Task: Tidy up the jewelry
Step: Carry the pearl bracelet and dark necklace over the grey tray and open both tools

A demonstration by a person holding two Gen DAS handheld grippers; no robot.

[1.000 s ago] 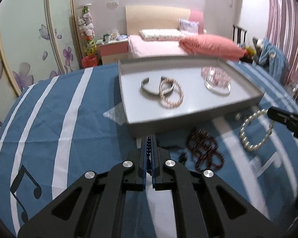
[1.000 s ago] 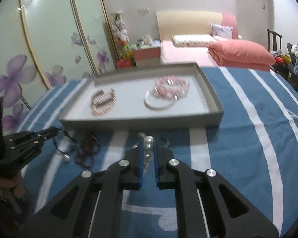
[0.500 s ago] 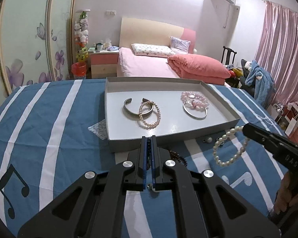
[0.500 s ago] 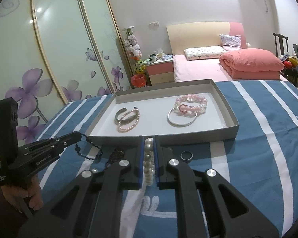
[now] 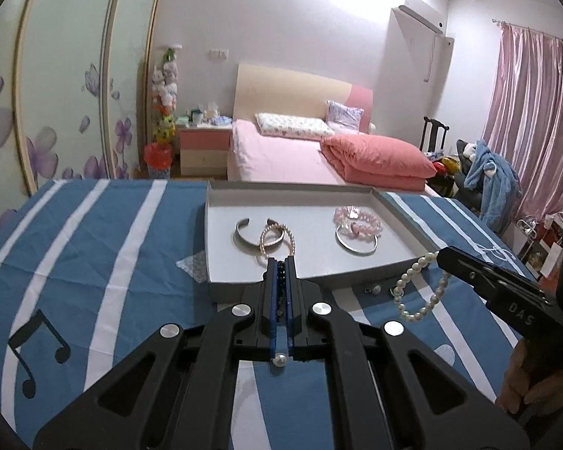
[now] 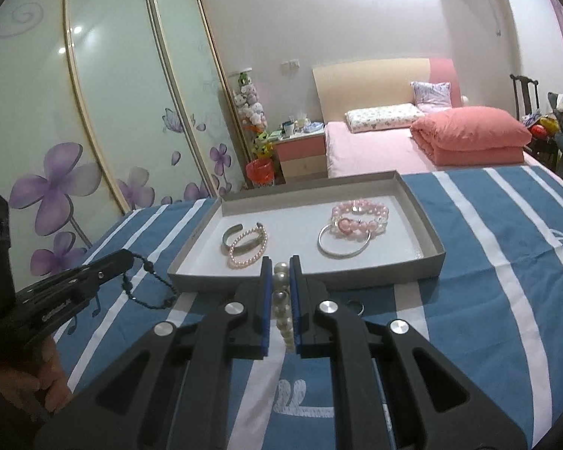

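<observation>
Bedroom, blue striped cloth (image 5: 94,255) | left view: gray tray (image 5: 221,285) holds four bracelets; left gripper (image 5: 280,262) clamped on dark bead bracelet (image 5: 280,281), higher than before | right view: right gripper (image 6: 281,262) clamped on white pearl bracelet (image 6: 282,300), lifted off cloth; ring (image 6: 356,305) at 5 o'clock; cloth bare at 3 o'clock.
</observation>
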